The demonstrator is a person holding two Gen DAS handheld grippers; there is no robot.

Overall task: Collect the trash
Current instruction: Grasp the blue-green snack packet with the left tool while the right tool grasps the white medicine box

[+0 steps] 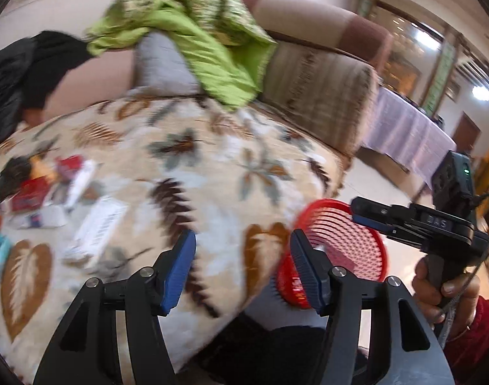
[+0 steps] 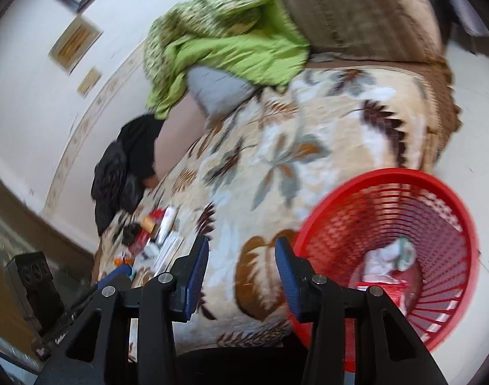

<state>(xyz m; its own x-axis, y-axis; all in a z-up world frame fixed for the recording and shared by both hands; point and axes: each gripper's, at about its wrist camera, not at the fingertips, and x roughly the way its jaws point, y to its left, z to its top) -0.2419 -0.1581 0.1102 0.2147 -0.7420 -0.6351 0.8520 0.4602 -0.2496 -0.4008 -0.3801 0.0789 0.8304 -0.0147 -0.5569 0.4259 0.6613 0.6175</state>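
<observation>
Already some wrappers sit in the red basket [image 2: 388,224], yet scattered trash [image 1: 52,205] remains at nine o'clock, while the left gripper [image 1: 242,269] and right gripper [image 2: 241,272] gape empty.

Trash [image 1: 45,205] lies on the blanket's [image 1: 212,173] left part — basket [image 2: 404,256] right of it, holding wrappers [image 2: 388,260].

Red basket [image 2: 436,192], leaf-patterned beige blanket [image 2: 260,166], seemingly green cloth [image 2: 238,48]
</observation>
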